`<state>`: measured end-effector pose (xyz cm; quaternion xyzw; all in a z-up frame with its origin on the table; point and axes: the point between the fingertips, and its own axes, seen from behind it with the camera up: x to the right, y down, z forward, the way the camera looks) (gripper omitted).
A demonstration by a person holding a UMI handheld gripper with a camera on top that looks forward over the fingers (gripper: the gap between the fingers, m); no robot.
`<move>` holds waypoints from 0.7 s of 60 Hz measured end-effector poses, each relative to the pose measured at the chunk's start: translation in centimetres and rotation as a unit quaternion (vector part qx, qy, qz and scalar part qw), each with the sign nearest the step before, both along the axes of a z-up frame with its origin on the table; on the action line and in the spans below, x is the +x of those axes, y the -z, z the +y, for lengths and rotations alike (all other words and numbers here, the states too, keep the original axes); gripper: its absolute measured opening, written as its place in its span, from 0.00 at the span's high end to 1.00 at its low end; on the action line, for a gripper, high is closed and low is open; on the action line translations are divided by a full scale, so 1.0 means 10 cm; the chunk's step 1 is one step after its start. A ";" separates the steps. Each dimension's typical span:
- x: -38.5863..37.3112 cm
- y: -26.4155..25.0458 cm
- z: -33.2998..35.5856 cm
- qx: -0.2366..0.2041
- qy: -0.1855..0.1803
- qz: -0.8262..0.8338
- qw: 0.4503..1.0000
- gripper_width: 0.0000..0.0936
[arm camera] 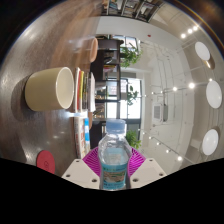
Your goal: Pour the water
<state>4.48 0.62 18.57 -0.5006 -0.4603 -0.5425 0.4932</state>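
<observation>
My gripper [113,168] is shut on a clear plastic water bottle [114,155] with a blue label. Both magenta pads [92,160] press on its sides. The bottle's neck points ahead along the fingers. The whole scene looks turned on its side, so the gripper and bottle are tipped over sideways. A cream cup [50,88] stands on the table [30,45] beyond the fingers and to their left, with its mouth facing toward the room's ceiling side. The bottle's neck is apart from the cup, below it in the view.
A brown-orange rounded object [86,88] sits just past the cup's rim. A small pink round thing [46,160] lies on the table beside the left finger. A potted plant [128,55] and ceiling lights [214,93] show farther off.
</observation>
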 end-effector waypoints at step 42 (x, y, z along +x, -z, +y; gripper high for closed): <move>-0.70 0.27 0.39 -0.008 -0.075 -0.387 0.919 0.68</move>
